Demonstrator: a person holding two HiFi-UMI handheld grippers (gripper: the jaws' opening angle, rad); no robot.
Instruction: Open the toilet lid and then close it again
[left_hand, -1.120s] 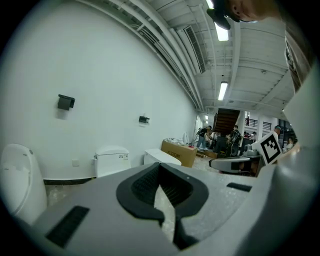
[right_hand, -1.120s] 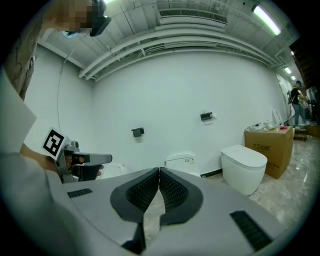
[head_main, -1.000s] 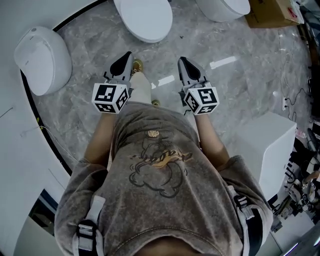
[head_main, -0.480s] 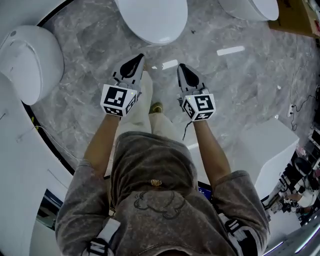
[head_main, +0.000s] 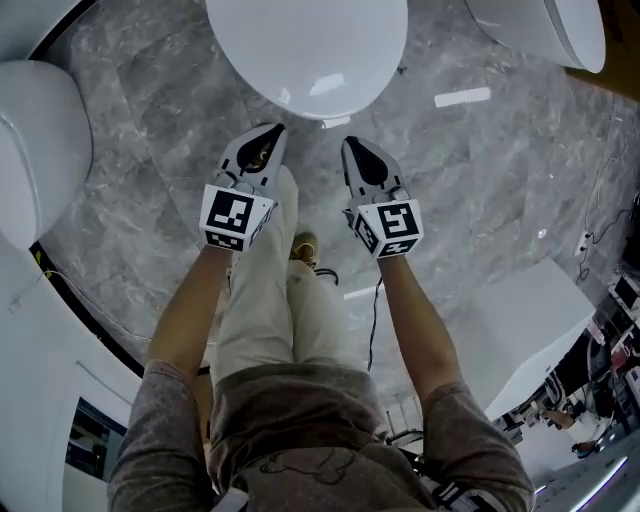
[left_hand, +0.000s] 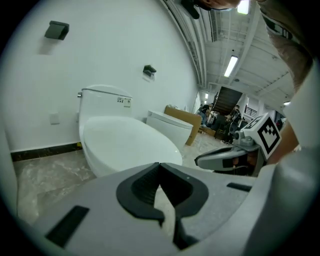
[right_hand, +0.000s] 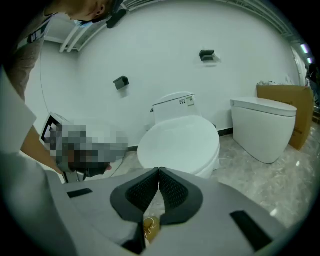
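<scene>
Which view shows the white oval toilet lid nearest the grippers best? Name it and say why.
The right gripper view: the white oval toilet lid shows almost whole, closed, with the tank behind it. The head view cuts off its rear at the top edge; the left gripper view sees it obliquely.

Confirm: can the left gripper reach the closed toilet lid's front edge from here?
Probably yes. The left gripper, jaws shut and empty, hangs just short of the front edge of the toilet lid; only floor lies between, nothing blocking.
</scene>
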